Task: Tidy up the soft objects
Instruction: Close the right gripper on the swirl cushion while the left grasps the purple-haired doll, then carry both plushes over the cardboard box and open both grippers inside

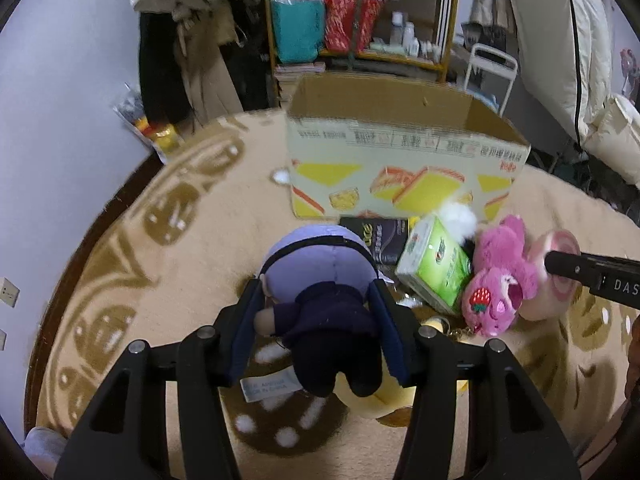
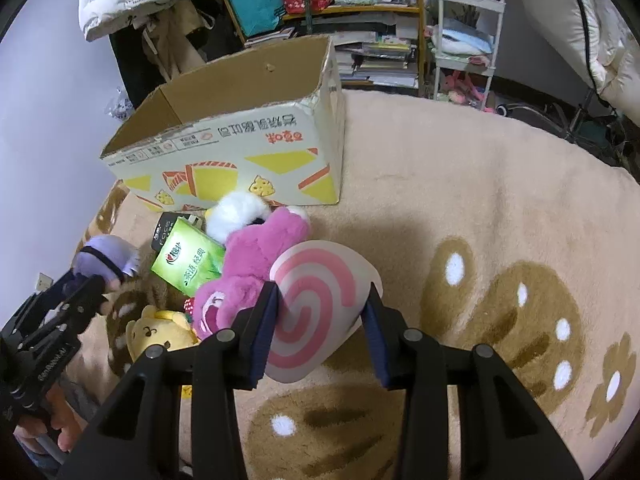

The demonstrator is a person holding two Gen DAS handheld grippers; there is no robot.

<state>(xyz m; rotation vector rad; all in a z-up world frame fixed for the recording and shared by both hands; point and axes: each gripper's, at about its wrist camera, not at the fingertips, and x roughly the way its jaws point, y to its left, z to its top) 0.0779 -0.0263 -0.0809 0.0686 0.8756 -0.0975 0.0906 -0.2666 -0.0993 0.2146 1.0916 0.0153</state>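
both grippers clamp toys: left gripper (image 1: 318,312) a doll (image 1: 320,304) head-forward, right gripper (image 2: 320,320) a swirl cushion (image 2: 316,304).

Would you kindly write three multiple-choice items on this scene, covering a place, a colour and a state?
1. Where is the green tissue pack? A inside the cardboard box B on the rug beside the pink bear C on a shelf
2. What colour is the doll's hair? A purple B red C black
3. What does the right gripper hold? A nothing B the yellow toy C the pink swirl cushion

Key: B, it lies against the pink bear before the cardboard box; A, the doll has purple hair; C, its jaws press the pink swirl cushion.
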